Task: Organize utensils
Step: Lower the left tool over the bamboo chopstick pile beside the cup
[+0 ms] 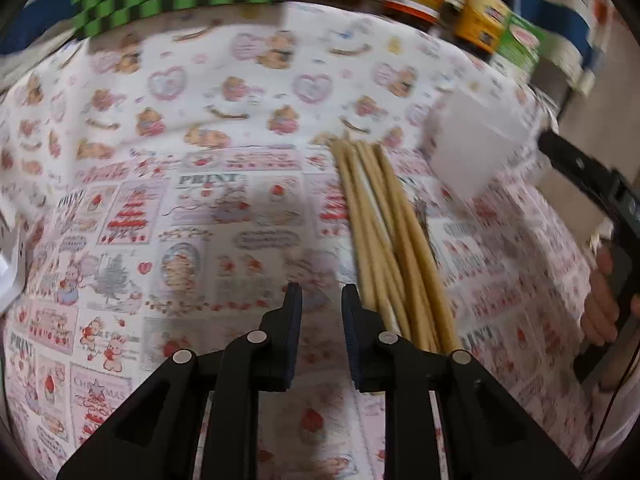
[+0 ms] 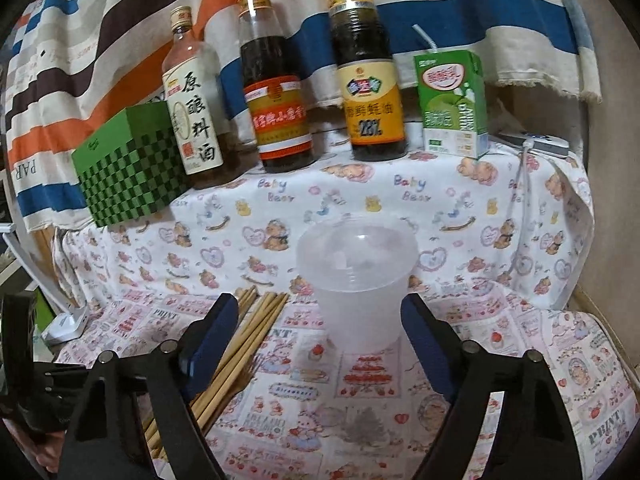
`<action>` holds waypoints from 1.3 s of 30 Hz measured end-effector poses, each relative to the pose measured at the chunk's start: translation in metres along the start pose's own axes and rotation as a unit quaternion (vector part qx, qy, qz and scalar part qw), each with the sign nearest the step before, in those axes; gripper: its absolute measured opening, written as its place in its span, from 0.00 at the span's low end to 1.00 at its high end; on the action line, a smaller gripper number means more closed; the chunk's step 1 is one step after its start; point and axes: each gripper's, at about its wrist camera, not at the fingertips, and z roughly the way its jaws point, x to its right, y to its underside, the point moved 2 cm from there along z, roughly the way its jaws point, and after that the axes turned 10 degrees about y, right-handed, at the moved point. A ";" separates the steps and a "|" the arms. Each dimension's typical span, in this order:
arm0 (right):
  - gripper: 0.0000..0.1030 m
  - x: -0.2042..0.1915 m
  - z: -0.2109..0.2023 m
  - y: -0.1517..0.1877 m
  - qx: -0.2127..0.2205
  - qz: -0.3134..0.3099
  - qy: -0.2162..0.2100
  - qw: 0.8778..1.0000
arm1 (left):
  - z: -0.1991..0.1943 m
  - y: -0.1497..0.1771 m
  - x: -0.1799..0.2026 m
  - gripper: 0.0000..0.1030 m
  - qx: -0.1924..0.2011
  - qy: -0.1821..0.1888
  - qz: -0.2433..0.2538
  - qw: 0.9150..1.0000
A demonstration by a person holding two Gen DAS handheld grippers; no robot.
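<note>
I note my left gripper [image 1: 321, 304] has its jaws narrowed with nothing between them, just left of the bamboo chopsticks [image 1: 390, 240] lying on the printed tablecloth [image 1: 160, 200]. My right gripper [image 2: 316, 320] stands spread, the translucent plastic cup [image 2: 356, 276] upright just ahead, untouched.

Chopsticks [image 2: 244, 344]: pale wood or bamboo, matt. Cup [image 2: 356, 280]: frosted translucent plastic, smooth. Tablecloth [image 2: 360, 400]: printed cloth, matt, creased. Bottles [image 2: 276, 92]: glossy glass, probably, paper labels. Carton [image 2: 452, 104]: coated card. Gripper [image 2: 316, 344]: matt black plastic, shiny metal pins.
</note>
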 end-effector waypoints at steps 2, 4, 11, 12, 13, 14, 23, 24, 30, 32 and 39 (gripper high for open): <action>0.77 -0.004 0.001 0.003 -0.003 -0.010 -0.001 1.000 | 0.002 0.003 0.010 0.19 -0.014 -0.009 0.023 1.000; 0.77 -0.007 0.002 0.004 -0.006 -0.015 -0.003 1.000 | 0.005 0.005 0.015 0.19 -0.031 -0.037 0.041 0.998; 0.76 -0.007 0.006 0.008 -0.013 -0.016 0.001 1.000 | 0.006 0.007 0.021 0.19 -0.040 -0.027 0.050 0.998; 0.76 -0.007 0.007 0.008 -0.014 -0.016 0.001 1.000 | 0.005 0.008 0.022 0.19 -0.040 -0.026 0.048 0.998; 0.76 -0.007 0.007 0.008 -0.015 -0.016 0.002 1.000 | 0.005 0.008 0.022 0.19 -0.040 -0.024 0.047 0.998; 0.76 -0.007 0.007 0.007 -0.016 -0.016 0.002 1.000 | 0.004 0.008 0.023 0.19 -0.040 -0.018 0.046 0.998; 0.76 -0.008 0.009 0.010 -0.022 -0.019 -0.003 1.000 | 0.002 0.006 0.018 0.39 -0.043 0.016 0.016 0.999; 0.76 -0.008 0.009 0.010 -0.019 -0.020 -0.001 1.000 | 0.001 0.006 0.019 0.40 -0.041 0.007 0.021 0.999; 0.76 -0.007 0.007 0.009 -0.011 -0.021 0.006 1.000 | 0.000 0.005 0.018 0.38 -0.044 -0.003 0.012 0.999; 0.76 -0.006 0.010 0.010 -0.018 -0.019 0.004 1.000 | -0.001 0.006 0.019 0.36 -0.048 0.005 0.013 0.999; 0.76 -0.020 0.007 0.014 -0.007 -0.054 0.007 0.998 | -0.004 0.009 0.043 0.36 -0.035 -0.061 0.101 0.992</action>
